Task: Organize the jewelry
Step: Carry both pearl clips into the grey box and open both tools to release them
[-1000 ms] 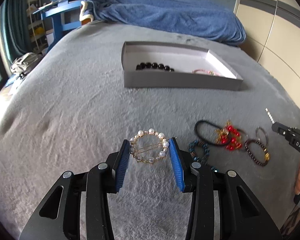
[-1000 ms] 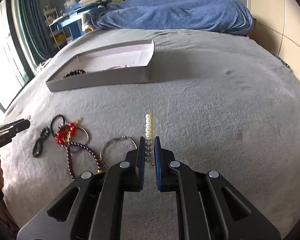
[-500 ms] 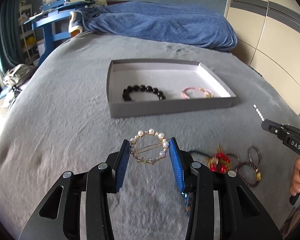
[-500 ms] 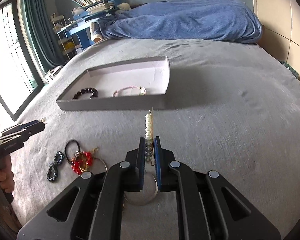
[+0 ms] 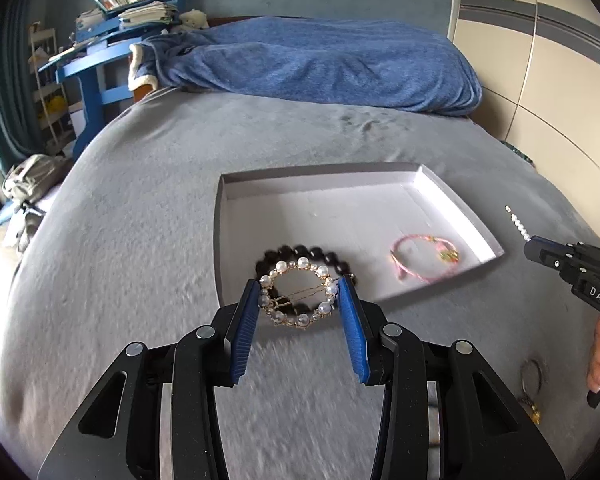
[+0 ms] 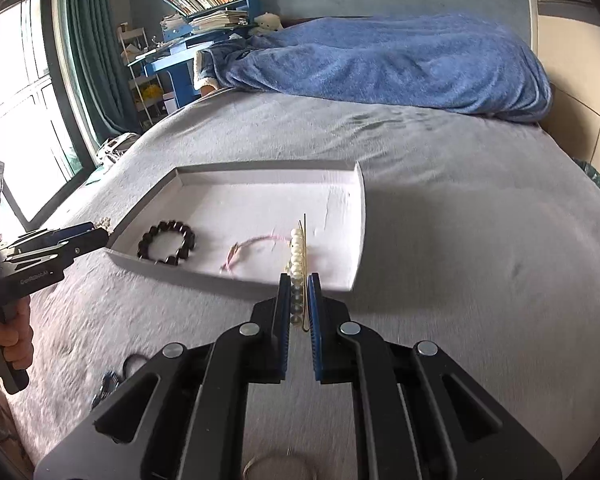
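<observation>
My left gripper (image 5: 299,292) is shut on a round pearl hair clip (image 5: 298,264) and holds it in the air over the near left corner of the shallow white box (image 5: 220,248). My right gripper (image 6: 299,280) is shut on a straight pearl hair pin (image 6: 297,252), held upright over the box's near wall (image 6: 228,280). Inside the box lie a black bead bracelet (image 6: 166,242) and a pink cord bracelet (image 6: 248,250); both also show in the left wrist view, the black one (image 5: 328,256) partly behind the clip, the pink one (image 5: 424,256) to the right.
The box sits on a grey bed cover (image 5: 140,220). Loose bracelets lie on the cover near me (image 5: 530,376) (image 6: 112,384). A blue blanket (image 5: 320,68) is heaped at the far end. A blue desk (image 5: 88,68) and a window (image 6: 16,92) stand left.
Both grippers have risen and moved forward from the loose jewelry toward the box, each keeping its pearl piece. The box now lies just under the fingertips.
</observation>
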A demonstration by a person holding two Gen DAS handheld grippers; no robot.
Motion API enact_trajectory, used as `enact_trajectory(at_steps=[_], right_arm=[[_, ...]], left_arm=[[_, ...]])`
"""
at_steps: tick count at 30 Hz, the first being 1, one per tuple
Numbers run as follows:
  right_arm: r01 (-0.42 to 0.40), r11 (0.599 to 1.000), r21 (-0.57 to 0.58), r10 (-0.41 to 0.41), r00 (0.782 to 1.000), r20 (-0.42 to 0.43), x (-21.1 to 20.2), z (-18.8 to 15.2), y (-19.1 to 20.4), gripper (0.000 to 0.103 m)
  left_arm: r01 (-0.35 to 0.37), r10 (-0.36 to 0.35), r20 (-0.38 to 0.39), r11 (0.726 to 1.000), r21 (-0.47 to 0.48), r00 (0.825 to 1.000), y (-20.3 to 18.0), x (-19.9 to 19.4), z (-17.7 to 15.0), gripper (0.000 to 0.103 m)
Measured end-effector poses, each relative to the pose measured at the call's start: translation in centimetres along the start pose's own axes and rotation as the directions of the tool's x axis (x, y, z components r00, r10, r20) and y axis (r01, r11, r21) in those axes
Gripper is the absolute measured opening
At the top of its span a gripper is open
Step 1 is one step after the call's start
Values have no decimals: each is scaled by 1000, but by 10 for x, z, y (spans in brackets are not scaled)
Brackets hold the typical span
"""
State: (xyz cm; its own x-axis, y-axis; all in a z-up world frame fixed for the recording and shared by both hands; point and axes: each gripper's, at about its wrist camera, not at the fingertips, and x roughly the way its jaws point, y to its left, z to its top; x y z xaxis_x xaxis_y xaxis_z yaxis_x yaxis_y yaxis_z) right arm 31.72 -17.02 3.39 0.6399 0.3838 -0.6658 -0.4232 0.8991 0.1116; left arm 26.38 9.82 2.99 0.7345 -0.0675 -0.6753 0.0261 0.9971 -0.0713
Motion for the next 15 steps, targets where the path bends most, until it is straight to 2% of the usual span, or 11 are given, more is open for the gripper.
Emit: enact_trajectory(at_steps=[7, 15], right_arm=[[-11, 1000, -4, 11, 1000, -12, 30, 18, -2, 8], [-10, 1000, -12, 9, 999, -48, 62, 26, -4, 8]], left_arm=[[14, -14, -6, 1000, -18, 1000, 10, 24, 20, 42], [16, -16, -30, 1000, 3, 999, 14, 57, 42, 42]])
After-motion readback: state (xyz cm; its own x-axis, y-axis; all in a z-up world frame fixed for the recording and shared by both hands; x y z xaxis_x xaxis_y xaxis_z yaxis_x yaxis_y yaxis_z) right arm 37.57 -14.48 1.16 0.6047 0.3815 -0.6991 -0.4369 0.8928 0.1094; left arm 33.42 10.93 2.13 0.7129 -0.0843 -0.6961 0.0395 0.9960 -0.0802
